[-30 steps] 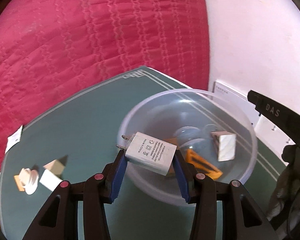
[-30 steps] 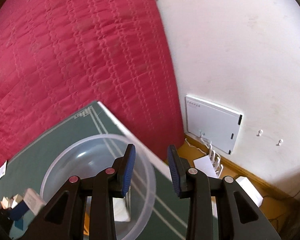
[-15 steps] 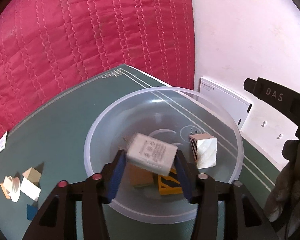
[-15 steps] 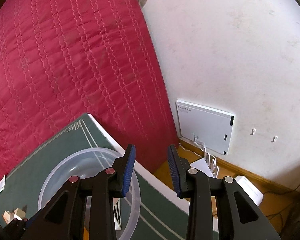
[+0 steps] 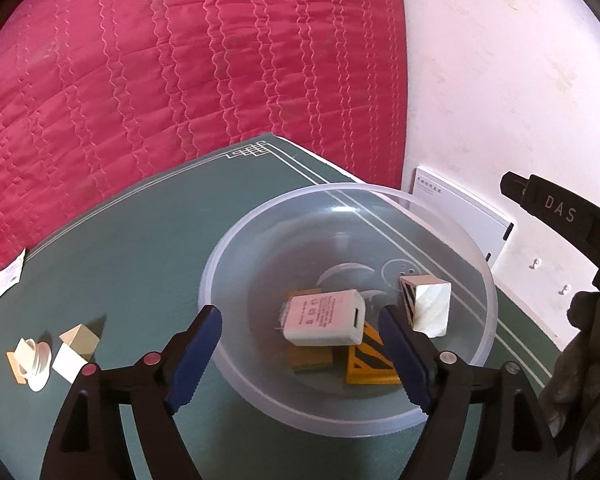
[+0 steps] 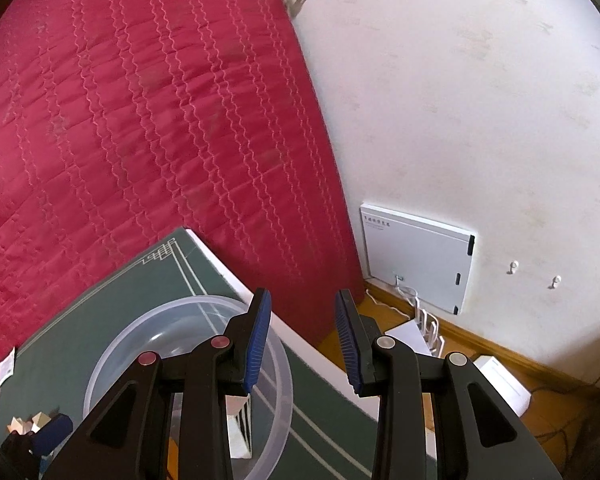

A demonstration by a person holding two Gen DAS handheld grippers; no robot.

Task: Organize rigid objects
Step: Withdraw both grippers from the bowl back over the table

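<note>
Left tongs (image 5: 300, 354) opening above charger (image 5: 325, 317)

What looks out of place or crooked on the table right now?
Slightly: the white charger lies tilted atop the blocks in the clear bowl, not flat. A few pieces, including the white cap and the small block, remain loose on the green table, outside the bowl.

Translucent smooth plastic bowl (image 5: 476, 320) — matt white plastic charger (image 5: 324, 318) — quilted red cloth (image 5: 180, 72).
</note>
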